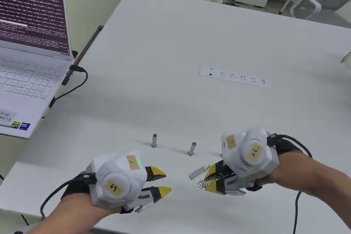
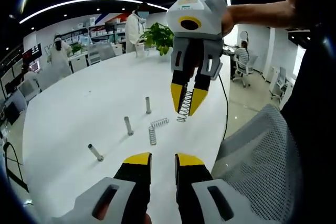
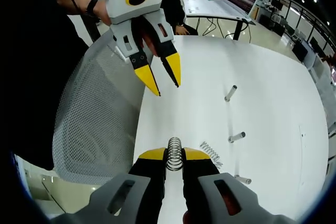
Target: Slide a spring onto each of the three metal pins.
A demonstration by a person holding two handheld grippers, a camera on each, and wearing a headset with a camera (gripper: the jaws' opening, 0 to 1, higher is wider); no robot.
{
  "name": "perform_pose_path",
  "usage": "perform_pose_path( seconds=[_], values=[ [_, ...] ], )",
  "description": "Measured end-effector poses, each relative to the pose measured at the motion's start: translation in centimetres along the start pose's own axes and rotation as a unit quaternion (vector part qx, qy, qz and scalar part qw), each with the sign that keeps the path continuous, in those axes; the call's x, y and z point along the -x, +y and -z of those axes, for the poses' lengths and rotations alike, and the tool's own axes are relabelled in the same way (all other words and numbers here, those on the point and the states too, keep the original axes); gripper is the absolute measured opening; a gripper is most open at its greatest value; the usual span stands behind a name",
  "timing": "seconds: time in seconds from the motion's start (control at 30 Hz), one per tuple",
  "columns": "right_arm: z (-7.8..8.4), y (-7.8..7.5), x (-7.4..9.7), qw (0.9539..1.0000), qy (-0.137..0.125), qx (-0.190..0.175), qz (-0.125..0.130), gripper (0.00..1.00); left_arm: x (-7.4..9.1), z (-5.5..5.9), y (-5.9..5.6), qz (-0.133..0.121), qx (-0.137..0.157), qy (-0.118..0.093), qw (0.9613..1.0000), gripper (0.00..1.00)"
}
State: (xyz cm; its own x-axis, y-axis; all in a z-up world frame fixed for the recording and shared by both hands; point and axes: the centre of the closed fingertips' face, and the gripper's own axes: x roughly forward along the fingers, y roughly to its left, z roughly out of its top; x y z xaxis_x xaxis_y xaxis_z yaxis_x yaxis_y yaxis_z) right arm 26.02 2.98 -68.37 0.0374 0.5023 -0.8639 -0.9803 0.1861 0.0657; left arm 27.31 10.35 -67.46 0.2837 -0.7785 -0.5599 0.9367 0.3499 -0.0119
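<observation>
Two short metal pins (image 1: pixel 154 140) (image 1: pixel 192 148) stand upright on the white table (image 1: pixel 164 69). In the left gripper view three pins (image 2: pixel 95 152) (image 2: pixel 128 125) (image 2: pixel 148 105) stand in a row, with two loose springs (image 2: pixel 159 123) (image 2: pixel 153 135) lying beside them. My right gripper (image 1: pixel 209 180) is shut on a spring (image 3: pixel 174 160), just above the table near the front edge. Another spring (image 1: pixel 197 172) lies next to it. My left gripper (image 1: pixel 162 182) hovers open to the left, nothing between its yellow fingertips (image 2: pixel 137 158).
An open laptop (image 1: pixel 27 53) sits at the far left with a black cable (image 1: pixel 68 89) running from it. A white power strip (image 1: pixel 233 76) lies mid-table. A grey mesh chair (image 2: pixel 262 150) stands off the table's front edge. People stand in the room's background.
</observation>
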Motion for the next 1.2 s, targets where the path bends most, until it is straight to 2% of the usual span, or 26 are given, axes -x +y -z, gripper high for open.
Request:
perform_pose_path(
  seconds=[0.2, 0.43, 0.63, 0.73, 1.2],
  values=[
    [0.4, -0.8, -0.3, 0.9999, 0.017, 0.002, 0.002, 0.09, 1.1, 0.5, 1.5, -0.025, 0.027, -0.01, 0.9993, 0.13],
    [0.1, -2.0, -0.5, 0.9995, 0.03, 0.007, 0.003, 0.09, 2.5, 1.4, 3.1, -0.048, 0.044, -0.015, 0.9978, 0.18],
    [-0.5, -3.5, -0.8, 0.9991, 0.041, 0.007, 0.007, 0.09, 3.5, 2.1, 4.5, -0.068, 0.057, -0.017, 0.9959, 0.22],
    [-0.8, -4.1, -0.9, 0.9989, 0.046, 0.008, 0.008, 0.09, 3.9, 2.5, 5.1, -0.078, 0.055, -0.015, 0.9953, 0.28],
    [-2.8, -7.1, -2.1, 0.997, 0.072, 0.027, 0.0, 0.09, 6.1, 4.2, 7.5, -0.115, 0.088, -0.026, 0.9891, 0.33]
  ],
)
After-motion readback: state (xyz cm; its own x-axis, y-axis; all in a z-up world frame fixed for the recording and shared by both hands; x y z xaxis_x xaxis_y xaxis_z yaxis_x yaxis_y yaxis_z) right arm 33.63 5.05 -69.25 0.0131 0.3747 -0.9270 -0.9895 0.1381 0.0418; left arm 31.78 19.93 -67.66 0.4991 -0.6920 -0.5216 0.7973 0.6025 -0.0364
